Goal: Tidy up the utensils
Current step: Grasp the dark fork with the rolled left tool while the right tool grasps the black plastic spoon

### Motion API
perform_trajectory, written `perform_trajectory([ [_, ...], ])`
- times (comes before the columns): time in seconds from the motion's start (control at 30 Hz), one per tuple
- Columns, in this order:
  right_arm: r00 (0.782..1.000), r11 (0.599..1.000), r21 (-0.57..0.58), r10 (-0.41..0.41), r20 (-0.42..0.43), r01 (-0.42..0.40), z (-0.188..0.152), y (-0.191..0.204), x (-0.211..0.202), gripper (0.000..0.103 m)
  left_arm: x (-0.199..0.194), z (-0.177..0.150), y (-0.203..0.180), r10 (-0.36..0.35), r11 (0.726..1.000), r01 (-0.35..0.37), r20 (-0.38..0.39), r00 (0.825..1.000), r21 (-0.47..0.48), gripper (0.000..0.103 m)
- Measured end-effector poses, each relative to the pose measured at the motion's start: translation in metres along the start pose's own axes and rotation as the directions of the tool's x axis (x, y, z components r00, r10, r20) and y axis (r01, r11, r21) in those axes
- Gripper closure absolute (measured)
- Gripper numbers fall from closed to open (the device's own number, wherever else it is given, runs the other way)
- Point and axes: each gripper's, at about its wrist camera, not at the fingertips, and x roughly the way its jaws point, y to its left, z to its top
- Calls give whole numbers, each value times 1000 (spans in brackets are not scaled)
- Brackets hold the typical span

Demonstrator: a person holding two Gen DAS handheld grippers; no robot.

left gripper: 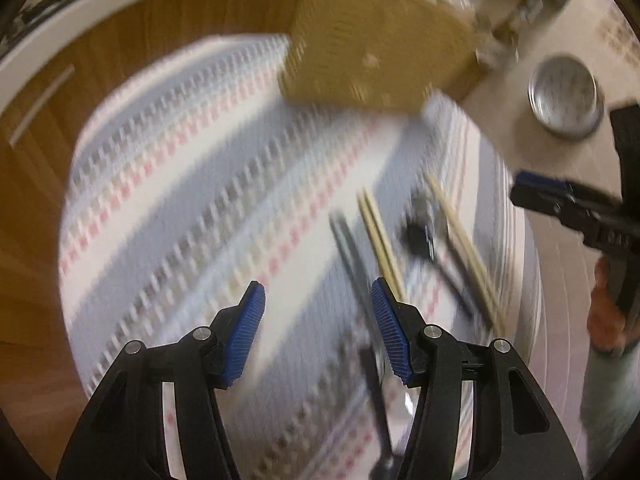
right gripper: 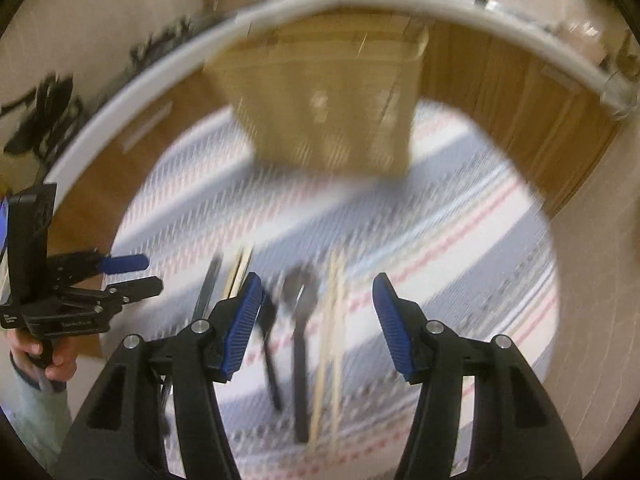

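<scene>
A: Left gripper (left gripper: 318,332): jaws wide, nothing between them, above the striped mat (left gripper: 180,208). Right gripper (right gripper: 316,324): also wide, empty.

B: Utensils?

A: On the mat, side by side: two pairs of wooden chopsticks (right gripper: 334,344), a black spoon (right gripper: 300,304), one grey utensil (left gripper: 348,248), type unclear from blur. Woven basket (left gripper: 372,36) at the mat's far edge, well apart from them. Metal tin (left gripper: 565,94) on the bench (left gripper: 560,160).

Pale wooden chopsticks (right gripper: 333,344), black spoons (right gripper: 299,320) and a grey utensil (left gripper: 352,252) lie side by side on the striped cloth (left gripper: 180,200); tan woven basket (right gripper: 328,108) beyond.
</scene>
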Motion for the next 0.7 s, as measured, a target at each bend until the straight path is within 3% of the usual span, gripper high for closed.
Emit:
perform_trajectory([
  [0.2, 996, 998, -46, 29, -90, -33, -24, 19, 22, 53, 9, -42, -13, -15, 999, 20, -122, 992, 47, 50],
  [0.37, 991, 999, -32, 39, -124, -43, -31, 28, 38, 53, 8, -61, -32, 106, 984, -87, -116, 988, 157, 51],
  [0.43, 990, 998, -39, 45, -130, -50, -33, 31, 40, 53, 11, -65, -37, 159, 973, -139, -98, 982, 183, 59],
  [0.5, 990, 997, -55, 44, -133, -52, -36, 37, 42, 53, 12, -68, -42, 195, 963, -175, -82, 977, 206, 59],
  [0.7, 990, 996, -73, 44, -131, -54, -39, 44, 41, 53, 12, -78, -55, 186, 964, -163, -95, 978, 208, 60],
])
